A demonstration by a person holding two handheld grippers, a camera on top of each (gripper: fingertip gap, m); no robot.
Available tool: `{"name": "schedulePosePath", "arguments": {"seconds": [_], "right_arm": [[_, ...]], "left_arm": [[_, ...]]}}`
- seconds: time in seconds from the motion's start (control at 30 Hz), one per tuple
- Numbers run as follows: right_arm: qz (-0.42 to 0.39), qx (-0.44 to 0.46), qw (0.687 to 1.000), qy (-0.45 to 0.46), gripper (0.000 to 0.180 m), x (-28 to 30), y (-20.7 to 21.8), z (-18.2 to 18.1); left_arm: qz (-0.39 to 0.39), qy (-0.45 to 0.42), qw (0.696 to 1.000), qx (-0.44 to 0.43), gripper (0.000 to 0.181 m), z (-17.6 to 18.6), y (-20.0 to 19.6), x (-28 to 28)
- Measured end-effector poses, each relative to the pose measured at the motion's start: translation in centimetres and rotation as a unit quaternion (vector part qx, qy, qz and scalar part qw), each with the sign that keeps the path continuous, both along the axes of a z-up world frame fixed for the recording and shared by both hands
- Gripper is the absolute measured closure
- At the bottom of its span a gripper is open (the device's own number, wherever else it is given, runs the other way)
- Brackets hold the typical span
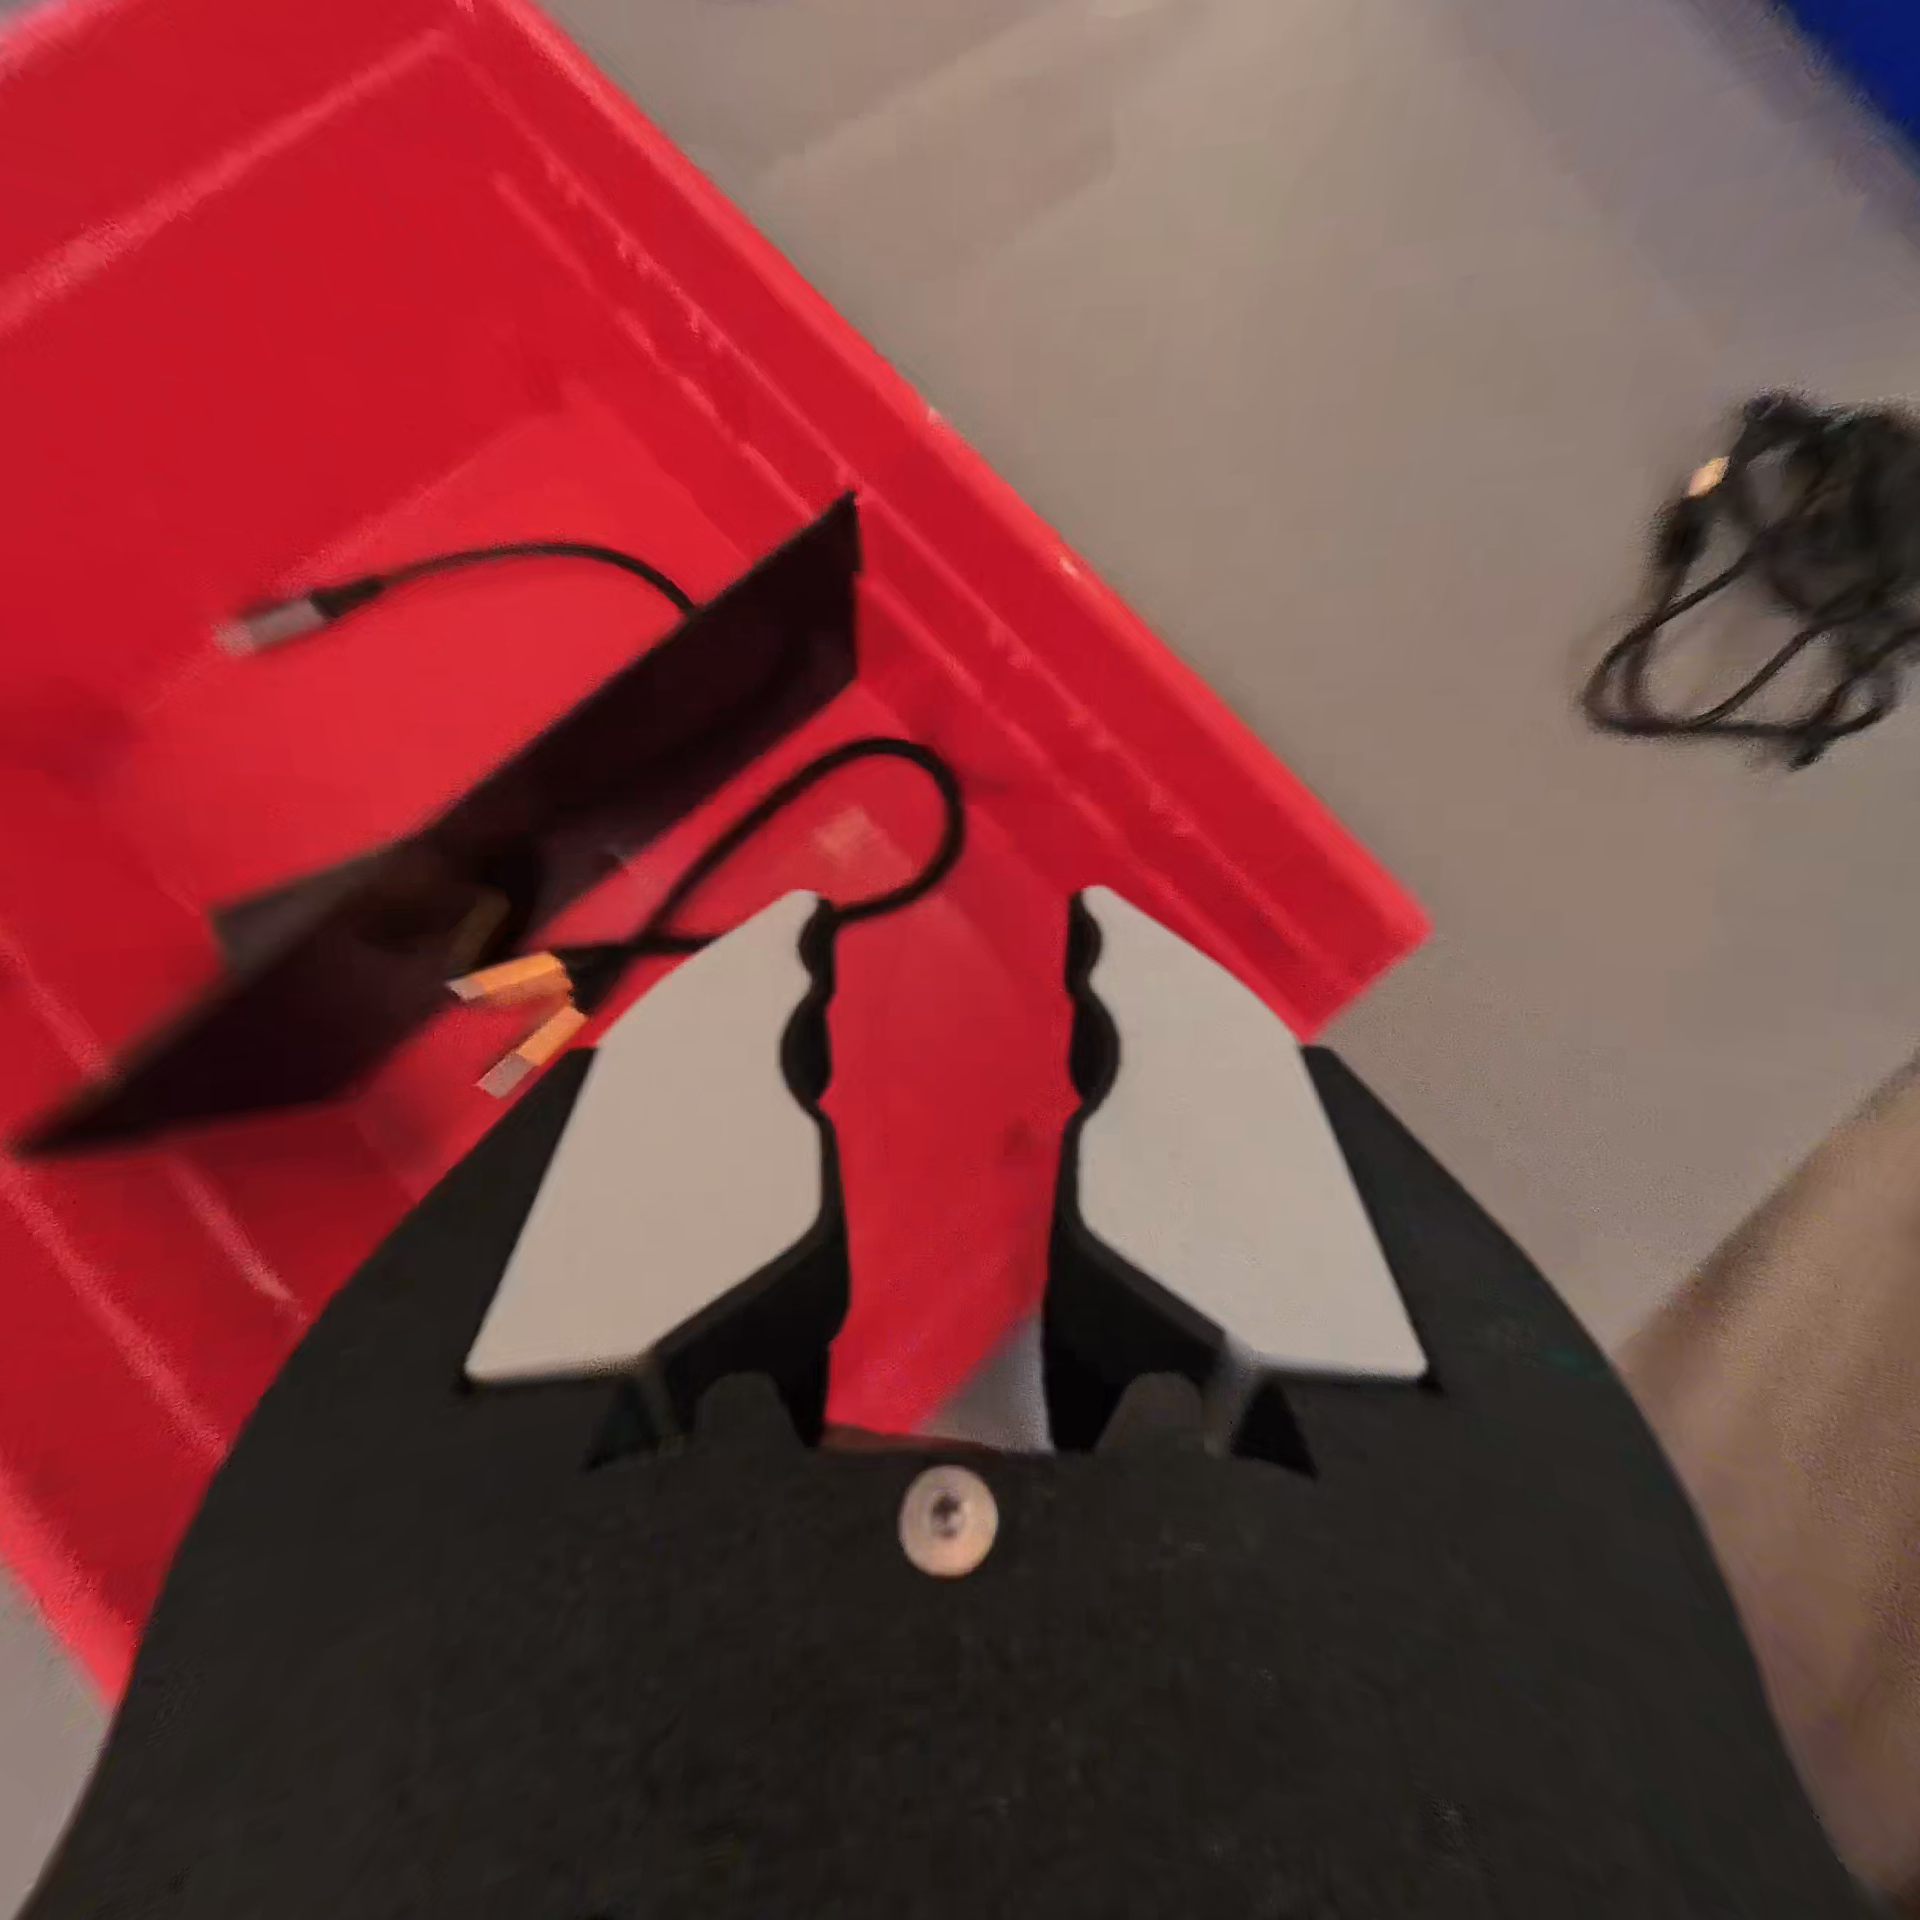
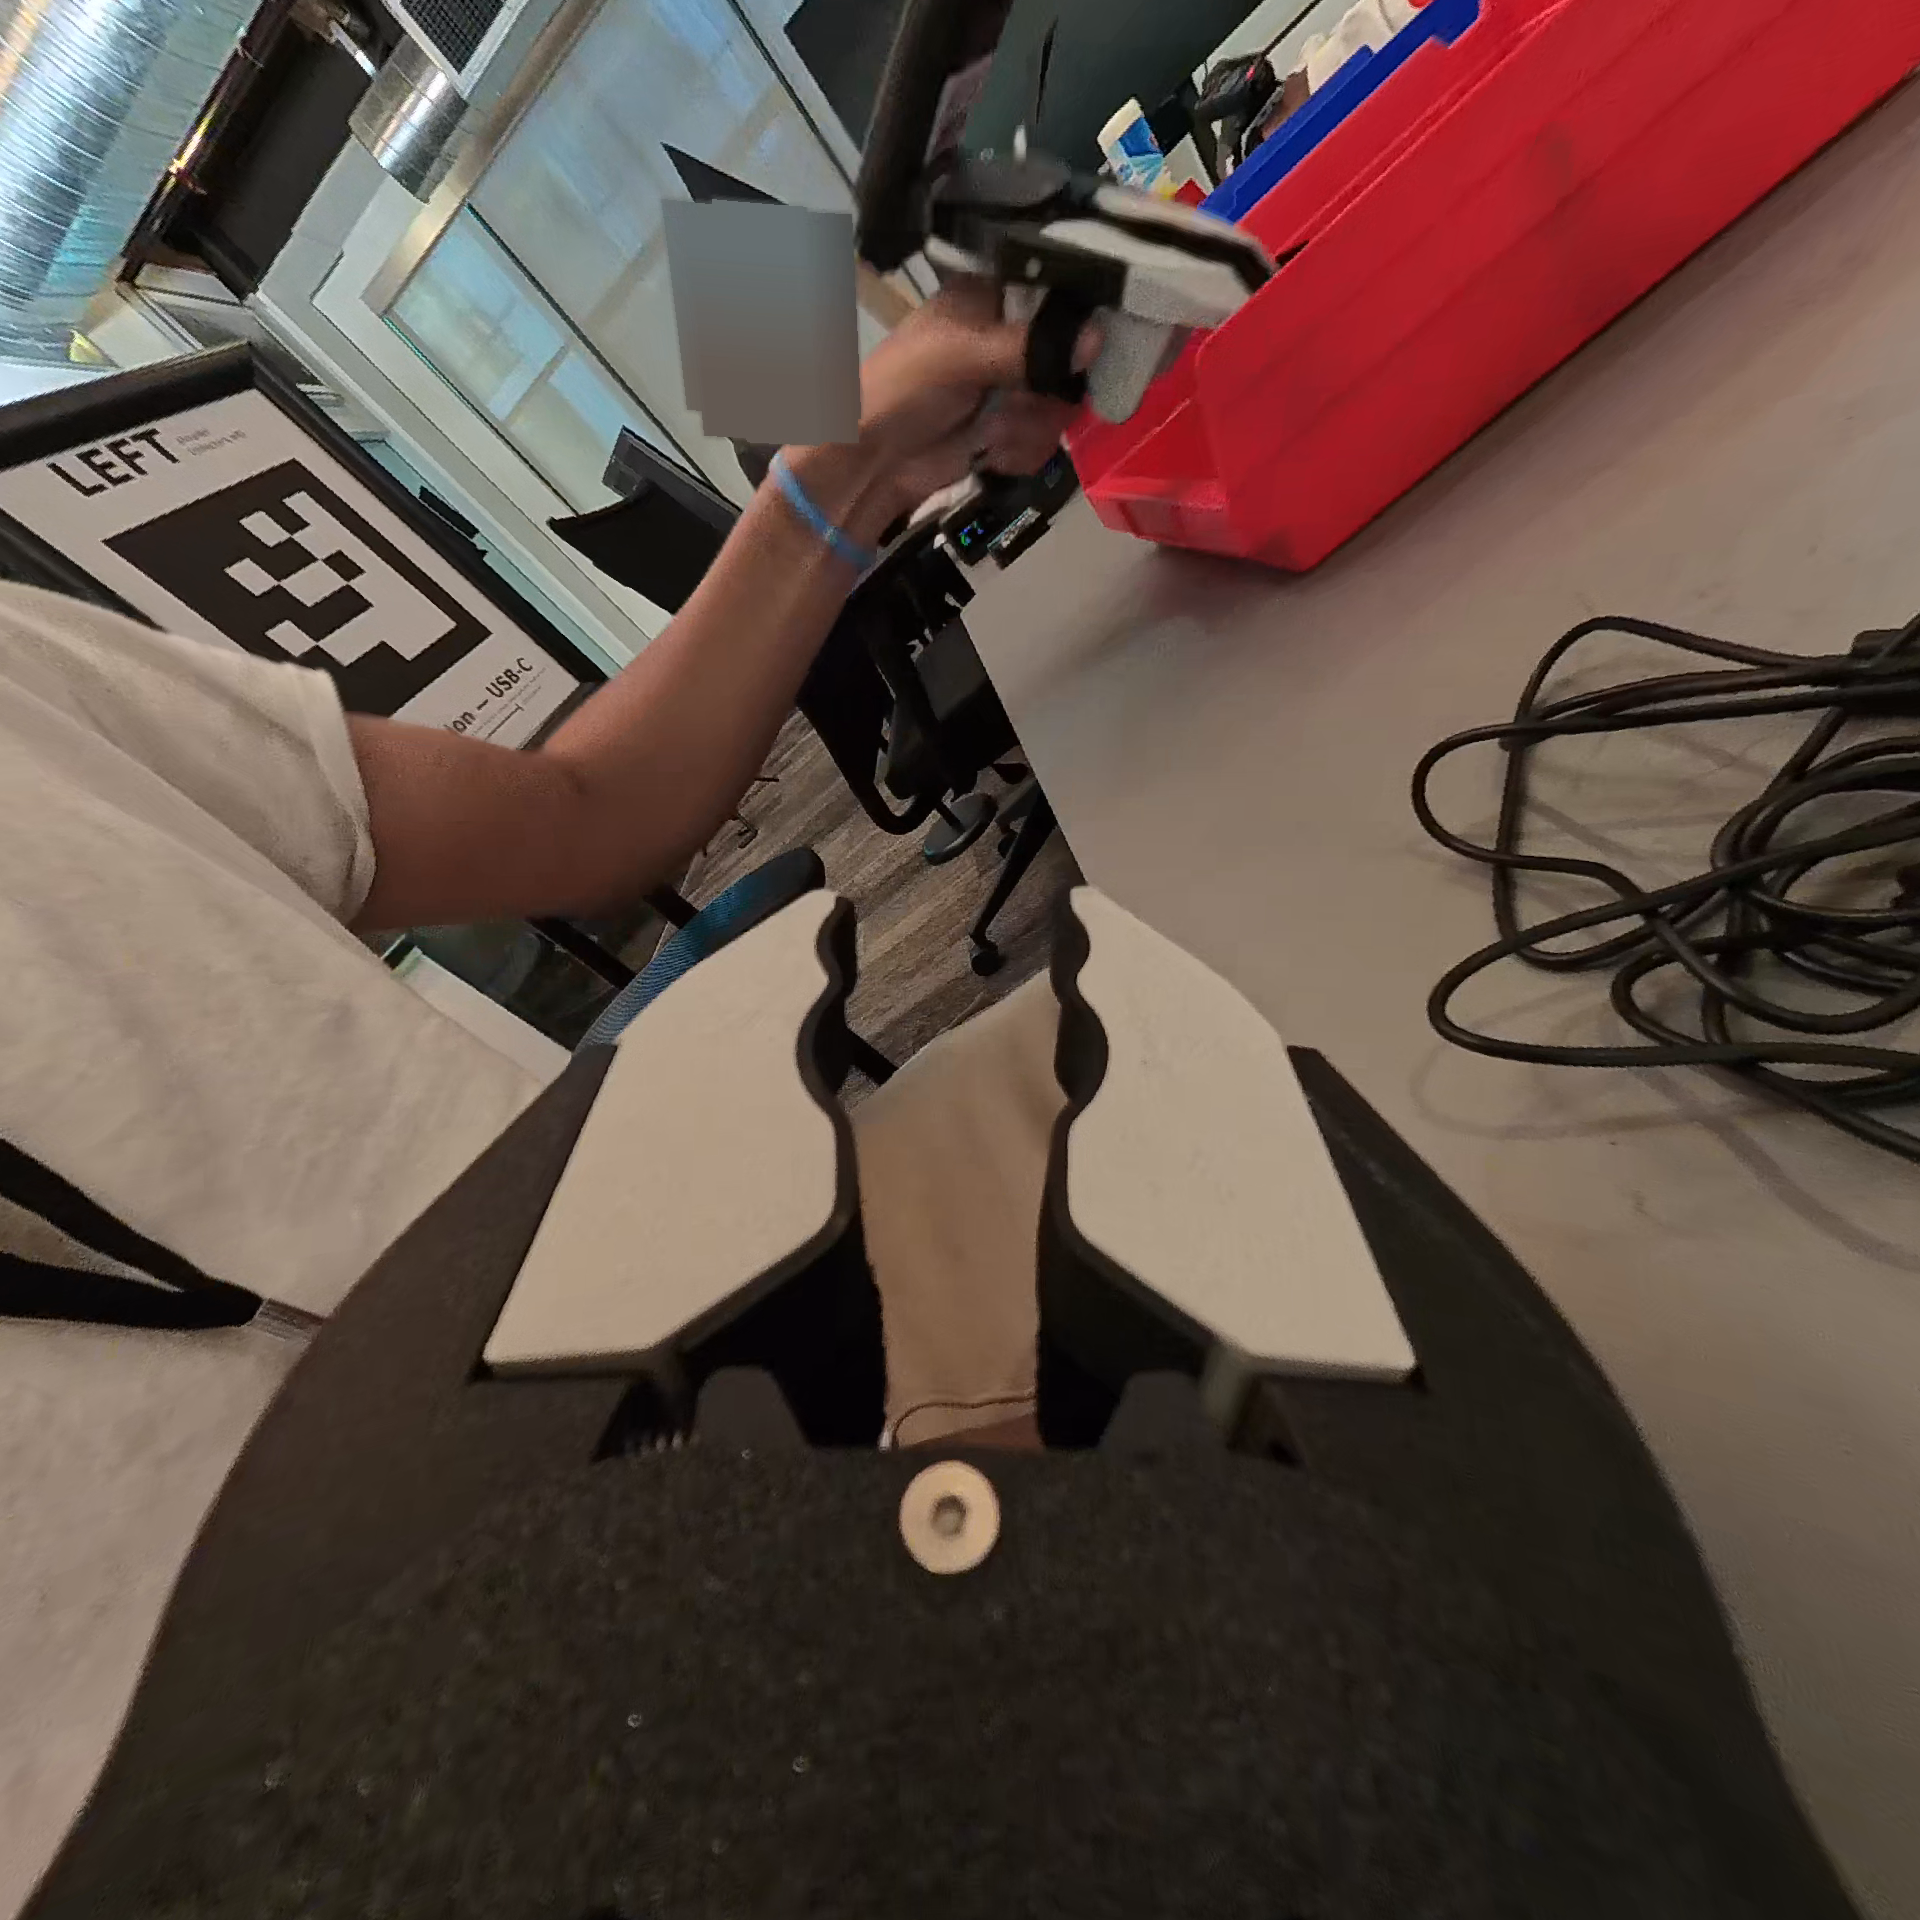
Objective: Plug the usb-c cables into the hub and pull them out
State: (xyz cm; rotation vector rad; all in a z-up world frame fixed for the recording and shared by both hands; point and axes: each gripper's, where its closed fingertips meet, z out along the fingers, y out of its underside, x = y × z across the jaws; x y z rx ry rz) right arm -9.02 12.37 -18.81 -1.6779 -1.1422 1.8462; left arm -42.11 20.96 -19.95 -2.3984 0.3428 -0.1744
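Both cables looked unplugged, so the empty, parted left gripper (image 1: 945, 935) over the red bin (image 1: 1039, 582) needed an orange plug (image 1: 514, 982) beside the hub (image 1: 582, 790), while the right gripper (image 2: 951, 935) waited open

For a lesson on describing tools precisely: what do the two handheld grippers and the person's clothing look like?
Each gripper, left and right, has a black, grainy fan-shaped body, a silver centre screw and two pale grey flat fingers with wavy black inner edges. The person wears a white short-sleeved shirt, a blue wristband and beige trousers.
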Motion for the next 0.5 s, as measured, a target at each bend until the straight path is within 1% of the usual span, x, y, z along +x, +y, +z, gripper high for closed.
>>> {"name": "schedulePosePath", "arguments": {"seconds": [0.03,0.07,0.1,0.13,0.2,0.27,0.37,0.43,0.5], "right_arm": [[0.003,0.001,1.0,-0.003,0.144,0.0,-0.1,-0.1],[0.005,0.004,1.0,-0.007,0.144,0.0,-0.2,-0.3],[0.006,0.009,1.0,-0.011,0.144,0.0,-0.3,-0.4],[0.005,0.015,1.0,-0.014,0.144,0.1,-0.2,-0.5],[0.001,0.019,1.0,-0.016,0.144,0.2,-0.1,-0.6],[-0.002,0.011,1.0,-0.013,0.144,0.3,0.1,-0.5],[-0.004,0.006,1.0,-0.009,0.144,0.4,0.3,-0.3],[-0.004,0.009,1.0,-0.011,0.144,0.4,0.4,-0.4],[-0.001,0.01,1.0,-0.012,0.144,0.4,0.3,-0.5]], "left_arm": [[-0.023,0.01,1.0,0.016,0.134,0.2,0.9,-0.5],[-0.039,-0.006,0.999,0.023,0.138,0.6,1.5,-0.7],[-0.058,-0.021,0.998,0.01,0.139,0.5,1.8,-0.9],[-0.076,-0.016,0.997,-0.016,0.139,-0.1,1.9,-1.2],[-0.096,0.071,0.991,-0.064,0.136,-2.5,2.1,-3.4],[-0.122,0.127,0.977,-0.118,0.134,-4.9,1.8,-4.5],[-0.108,0.221,0.956,-0.162,0.137,-7.0,2.3,-7.4],[-0.123,0.219,0.952,-0.175,0.14,-7.9,2.1,-7.3],[-0.145,0.193,0.956,-0.164,0.152,-8.1,2.1,-6.3]]}}
